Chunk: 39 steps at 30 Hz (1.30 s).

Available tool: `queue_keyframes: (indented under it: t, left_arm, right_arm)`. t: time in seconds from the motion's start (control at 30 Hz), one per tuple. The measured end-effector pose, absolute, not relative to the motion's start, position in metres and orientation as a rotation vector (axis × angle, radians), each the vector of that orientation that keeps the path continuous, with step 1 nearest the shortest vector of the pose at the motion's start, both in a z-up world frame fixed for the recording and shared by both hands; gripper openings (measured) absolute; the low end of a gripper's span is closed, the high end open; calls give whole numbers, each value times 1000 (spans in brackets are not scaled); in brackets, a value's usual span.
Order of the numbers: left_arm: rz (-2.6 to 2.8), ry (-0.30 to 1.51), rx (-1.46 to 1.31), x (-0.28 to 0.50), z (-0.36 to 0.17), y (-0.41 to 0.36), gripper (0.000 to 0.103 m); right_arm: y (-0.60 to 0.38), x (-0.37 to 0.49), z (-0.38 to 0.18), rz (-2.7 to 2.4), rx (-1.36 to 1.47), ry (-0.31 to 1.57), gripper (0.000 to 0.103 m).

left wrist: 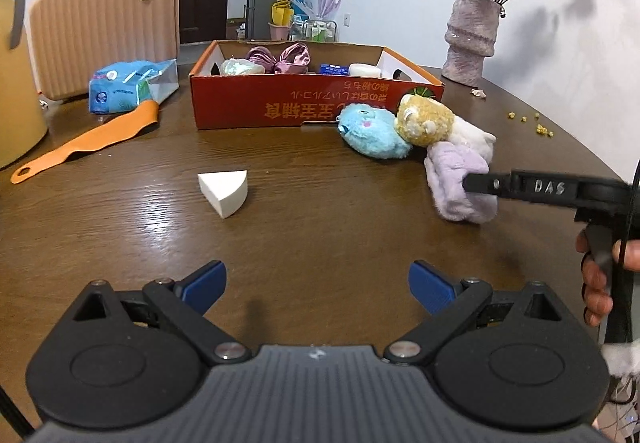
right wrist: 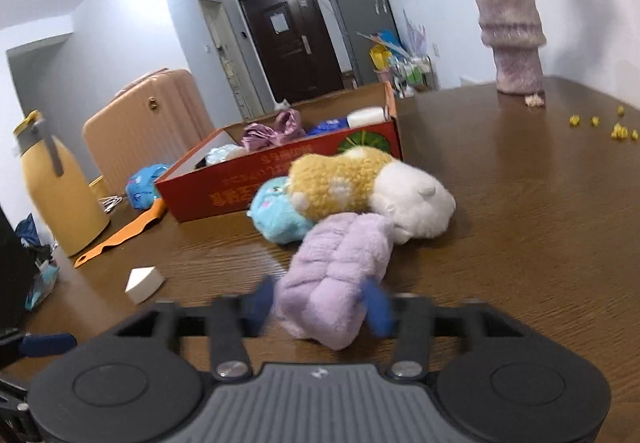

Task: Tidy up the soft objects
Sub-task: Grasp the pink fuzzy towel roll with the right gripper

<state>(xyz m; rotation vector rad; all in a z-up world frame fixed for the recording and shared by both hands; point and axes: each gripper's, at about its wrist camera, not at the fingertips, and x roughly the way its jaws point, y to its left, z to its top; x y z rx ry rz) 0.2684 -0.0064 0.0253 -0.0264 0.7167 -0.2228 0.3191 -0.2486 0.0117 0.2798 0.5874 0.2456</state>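
On the brown tabletop point(left wrist: 320, 203), the right claw point(right wrist: 320, 303) is clenching a lilac plush toy point(right wrist: 340, 275).
The left claw point(left wrist: 318, 287) is hanging released, empty. The toy is lying beside the red cardboard box point(left wrist: 280, 99); next probably calls for lifting it inside.

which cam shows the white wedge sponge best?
Left wrist view. The white wedge sponge lies in the open on the table, sharp, ahead of the open left gripper. In the right wrist view it sits small at the left edge, partly hidden behind the right gripper body, which is closed on the purple plush.
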Motion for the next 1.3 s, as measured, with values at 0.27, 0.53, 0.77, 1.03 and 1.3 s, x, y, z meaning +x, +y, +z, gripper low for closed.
queue_keyframes:
  t: [0.27, 0.53, 0.77, 1.03, 1.3]
  left_arm:
    - [-312, 729, -158, 284, 23, -2, 99]
    - [-301, 769, -224, 291, 17, 1, 87]
    - [-303, 820, -275, 293, 10, 8, 70]
    - [-367, 847, -312, 300, 6, 4, 48]
    - [-368, 850, -335, 302, 8, 1, 46]
  right_arm:
    - [-223, 282, 0, 464, 398, 618, 18]
    - [-243, 283, 19, 425, 335, 556, 37]
    - [-223, 338, 16, 512, 290, 586, 37]
    - [-216, 319, 0, 484, 290, 644, 28]
    - [-229, 283, 3, 449, 330, 624, 29]
